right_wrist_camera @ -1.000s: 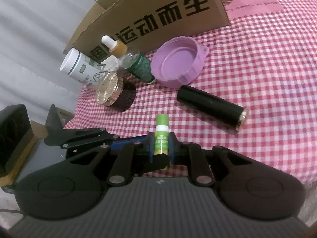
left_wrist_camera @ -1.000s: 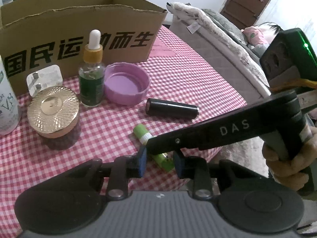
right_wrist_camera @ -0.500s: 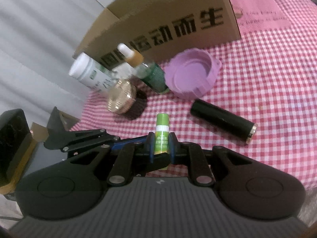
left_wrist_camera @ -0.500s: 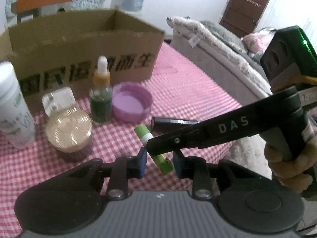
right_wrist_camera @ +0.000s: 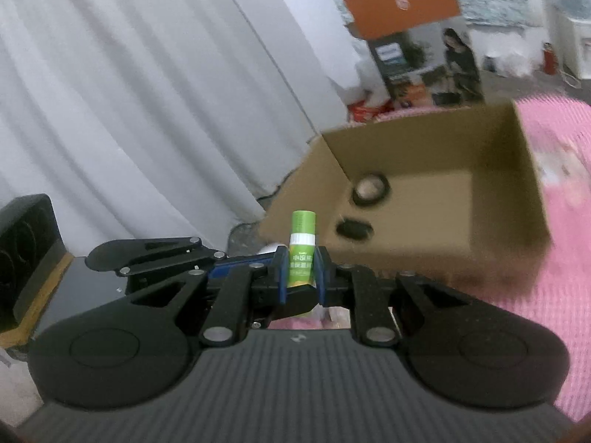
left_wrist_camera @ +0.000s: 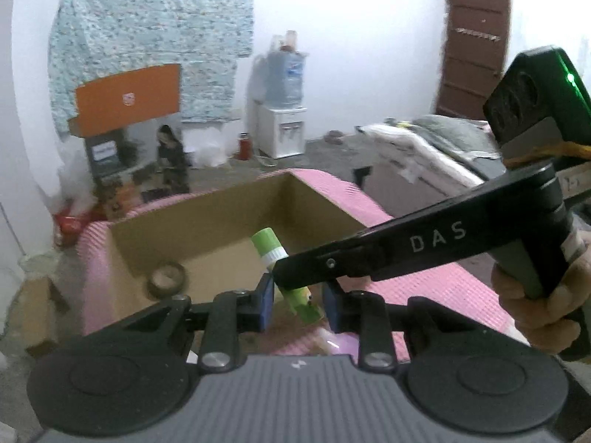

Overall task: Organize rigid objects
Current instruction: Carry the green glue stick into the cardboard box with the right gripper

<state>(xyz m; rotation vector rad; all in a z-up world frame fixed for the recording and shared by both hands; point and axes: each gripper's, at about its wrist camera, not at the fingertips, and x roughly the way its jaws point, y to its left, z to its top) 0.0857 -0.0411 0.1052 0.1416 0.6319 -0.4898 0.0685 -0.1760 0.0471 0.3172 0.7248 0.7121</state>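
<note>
An open brown cardboard box [right_wrist_camera: 491, 229] is being shown on a pink checked tablecloth [right_wrist_camera: 554, 295], with a round dark-rimmed jar [right_wrist_camera: 370, 190] and a small dark oval object [right_wrist_camera: 354, 229] lying on its floor; both are blurred. In the left wrist view the same box [left_wrist_camera: 221, 221] and jar [left_wrist_camera: 167, 278] are being seen across the table, backed by a water dispenser [left_wrist_camera: 282, 110], an orange board [left_wrist_camera: 127, 99] and a brown door [left_wrist_camera: 471, 48]. White curtains [right_wrist_camera: 129, 92] are filling the left of the right wrist view. The right gripper [right_wrist_camera: 302, 275] is being held above the box's near edge, its blue-padded jaws clenched on a small green cylindrical glue stick [right_wrist_camera: 303, 254] with a white band and printed label, standing upright. From the left wrist view the stick [left_wrist_camera: 284, 273] is being seen tilted, cap uppermost, its middle hidden behind the black finger marked DAS of the right gripper [left_wrist_camera: 291, 277], which crosses the view. The left gripper [left_wrist_camera: 297, 304] is being held with jaws released, its pads standing either side of the stick's lower end without visible contact.
</note>
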